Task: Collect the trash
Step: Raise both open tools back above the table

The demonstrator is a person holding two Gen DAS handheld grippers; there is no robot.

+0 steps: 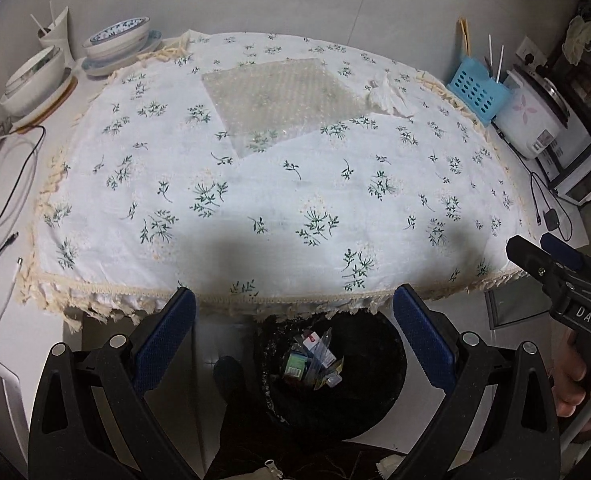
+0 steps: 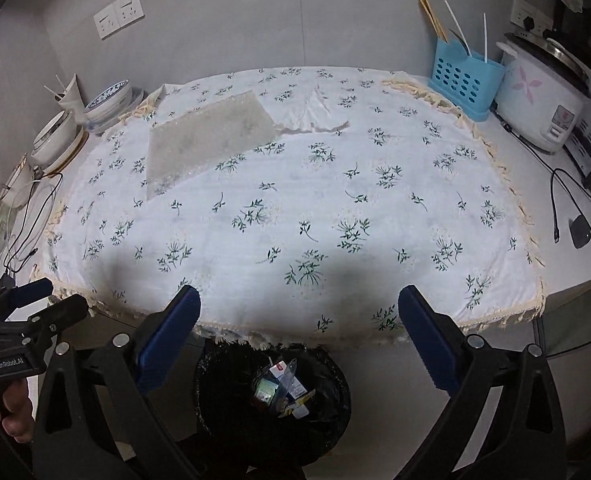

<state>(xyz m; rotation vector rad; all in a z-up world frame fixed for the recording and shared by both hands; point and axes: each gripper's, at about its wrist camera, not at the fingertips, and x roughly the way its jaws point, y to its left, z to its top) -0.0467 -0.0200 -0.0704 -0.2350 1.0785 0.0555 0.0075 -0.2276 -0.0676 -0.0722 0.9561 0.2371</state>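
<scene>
Both grippers hang over the black-lined bin point(image 2: 271, 396) just past the table's near edge. Left gripper point(image 1: 293, 320): jaws spread wide, nothing between them. Right gripper point(image 2: 299, 320): jaws likewise spread, empty.

Bin holds small wrappers and packets point(image 1: 313, 360) (print too small to read); its near rim is cut off by the gripper bodies.

On the floral tablecloth point(image 2: 295, 216), far side: a sheet of bubble wrap point(image 1: 279, 100) lying flat, and a crumpled white tissue point(image 2: 311, 116) just beside it, whether overlapping I cannot tell.

A hand point(image 1: 575, 380) grips the right tool, partly out of frame.
</scene>
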